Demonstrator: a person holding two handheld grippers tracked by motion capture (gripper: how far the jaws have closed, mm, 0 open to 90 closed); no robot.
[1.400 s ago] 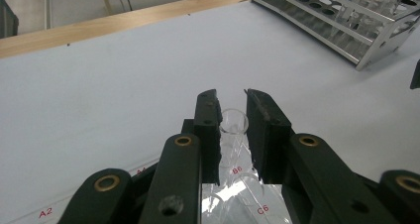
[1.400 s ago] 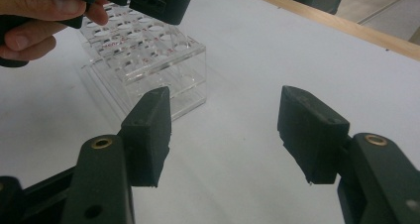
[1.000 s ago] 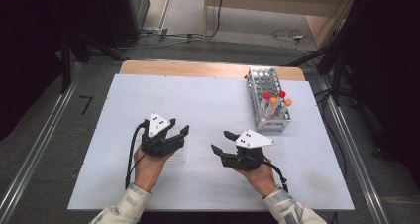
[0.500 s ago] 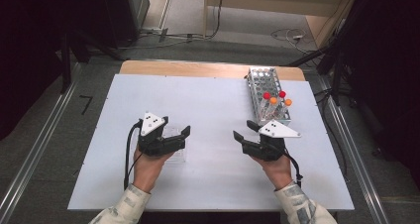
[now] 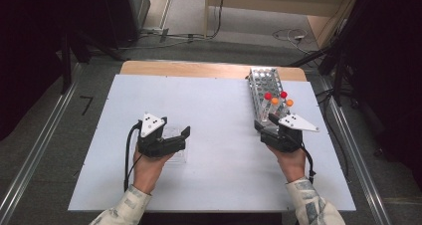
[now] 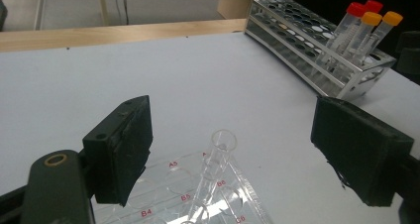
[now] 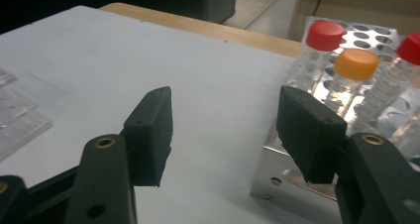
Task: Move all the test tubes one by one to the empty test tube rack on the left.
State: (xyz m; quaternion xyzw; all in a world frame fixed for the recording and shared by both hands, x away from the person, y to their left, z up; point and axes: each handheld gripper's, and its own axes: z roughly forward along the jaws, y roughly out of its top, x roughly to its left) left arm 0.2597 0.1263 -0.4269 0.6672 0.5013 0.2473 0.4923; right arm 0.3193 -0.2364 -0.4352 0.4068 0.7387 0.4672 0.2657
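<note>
My left gripper (image 5: 175, 130) hovers over a clear well plate (image 5: 179, 155) at the table's front left. Its jaws have just been opening and now stand open (image 6: 247, 130). Between them a small clear uncapped tube (image 6: 218, 159) leans in the plate (image 6: 163, 194), and neither pad touches it. My right gripper (image 5: 266, 124) is open at the near end of a metal tube rack (image 5: 263, 83). Seen from the right gripper view (image 7: 228, 130), the rack's corner (image 7: 292, 179) sits behind the right-hand jaw. Red-capped (image 7: 324, 38) and orange-capped (image 7: 355, 65) tubes stand in the rack.
The white table top (image 5: 214, 105) has a wooden strip (image 5: 199, 68) along its far edge. The rack (image 6: 317, 50) runs along the right side with several capped tubes (image 6: 364, 28) at its near end. Metal rails (image 5: 358, 155) flank the table.
My right gripper has moved right, from the table's middle to the near end of the rack. The left gripper's jaws stand wider apart; that hand stayed where it was.
</note>
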